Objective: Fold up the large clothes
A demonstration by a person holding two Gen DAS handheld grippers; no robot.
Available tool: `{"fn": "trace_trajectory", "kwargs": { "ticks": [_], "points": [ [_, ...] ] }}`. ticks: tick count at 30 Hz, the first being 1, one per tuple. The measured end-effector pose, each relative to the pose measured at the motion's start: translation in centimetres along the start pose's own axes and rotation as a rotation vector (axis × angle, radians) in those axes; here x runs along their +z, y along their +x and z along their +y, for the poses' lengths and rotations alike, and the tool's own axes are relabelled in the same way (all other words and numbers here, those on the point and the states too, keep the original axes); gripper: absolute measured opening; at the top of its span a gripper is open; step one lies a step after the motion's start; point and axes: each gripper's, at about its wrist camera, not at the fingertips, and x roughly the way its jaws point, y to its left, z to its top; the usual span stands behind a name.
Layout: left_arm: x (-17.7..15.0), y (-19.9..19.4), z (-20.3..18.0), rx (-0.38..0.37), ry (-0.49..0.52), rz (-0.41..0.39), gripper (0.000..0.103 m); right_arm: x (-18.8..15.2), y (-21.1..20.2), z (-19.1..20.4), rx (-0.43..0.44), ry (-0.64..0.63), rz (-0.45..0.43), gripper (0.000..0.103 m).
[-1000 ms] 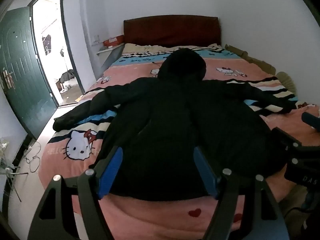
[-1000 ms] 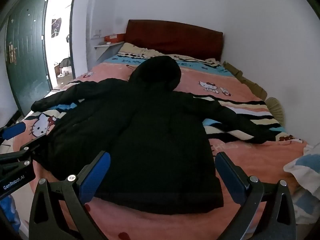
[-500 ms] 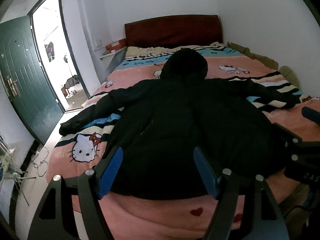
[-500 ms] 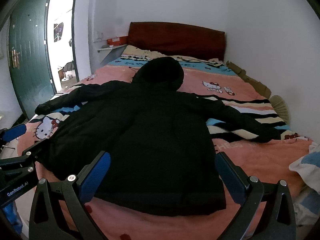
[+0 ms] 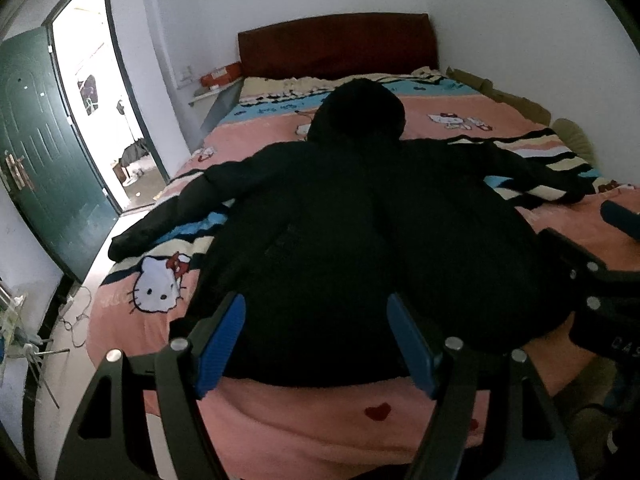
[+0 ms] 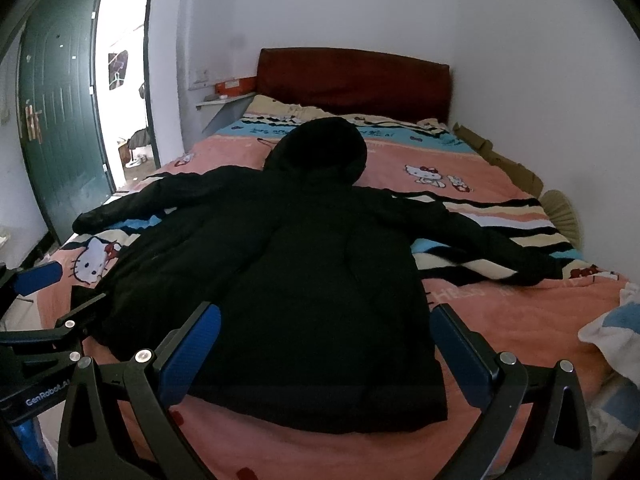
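A pink cartoon-print bedspread (image 6: 460, 168) is seen ahead of both grippers, and on it a large black hooded padded jacket (image 6: 320, 280) is spread flat, sleeves out, hem nearest. The left gripper (image 5: 316, 340) and right gripper (image 6: 326, 344) are held above the hem, jaws spread and empty. The jacket is judged bulky, soft and somewhat slippery; a sleeve cuff or hem corner is best pinched.

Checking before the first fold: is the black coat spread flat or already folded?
Spread. The black coat lies flat on the bed, both sleeves out sideways, hood toward the headboard.
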Motion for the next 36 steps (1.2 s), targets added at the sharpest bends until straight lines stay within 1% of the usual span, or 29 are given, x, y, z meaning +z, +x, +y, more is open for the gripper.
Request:
{"fn": "trace_trajectory", "kwargs": {
  "ticks": [3,4,6,14,18,23,27,30,33,36],
  "points": [
    [0.1,0.3,0.4,-0.007,-0.003,0.013,0.072,-0.1,0.1,-0.3,0.0,0.006,0.0,0.102],
    [0.0,0.3,-0.3,-0.008,0.002,0.016,0.072,-0.1,0.2,-0.3,0.0,0.007,0.0,0.103],
    [0.0,0.6,-0.3,-0.01,0.012,0.018,0.072,0.0,0.4,-0.3,0.0,0.008,0.001,0.103],
    [-0.1,2.4,-0.2,-0.029,0.01,0.072,0.072,0.1,1.5,-0.3,0.007,0.008,0.013,0.103],
    [0.0,2.9,0.1,-0.023,-0.002,0.076,0.072,0.1,2.1,-0.3,0.008,0.008,0.024,0.102],
    [0.0,3.6,0.4,-0.035,-0.016,0.091,0.072,0.0,3.1,-0.3,0.005,0.005,0.044,0.103],
    [0.1,4.1,0.4,-0.004,-0.008,0.083,0.072,0.2,3.7,-0.5,0.007,0.009,0.049,0.102],
    [0.2,4.5,0.7,-0.008,-0.02,0.079,0.072,0.3,4.2,-0.7,0.008,0.011,0.057,0.103],
    [0.4,5.0,1.0,0.016,-0.024,0.075,0.072,0.4,4.9,-0.9,0.007,0.017,0.067,0.102],
    [0.5,5.8,0.9,-0.003,-0.012,0.092,0.072,0.7,5.4,-1.4,0.001,0.024,0.069,0.103]
  ]
}}
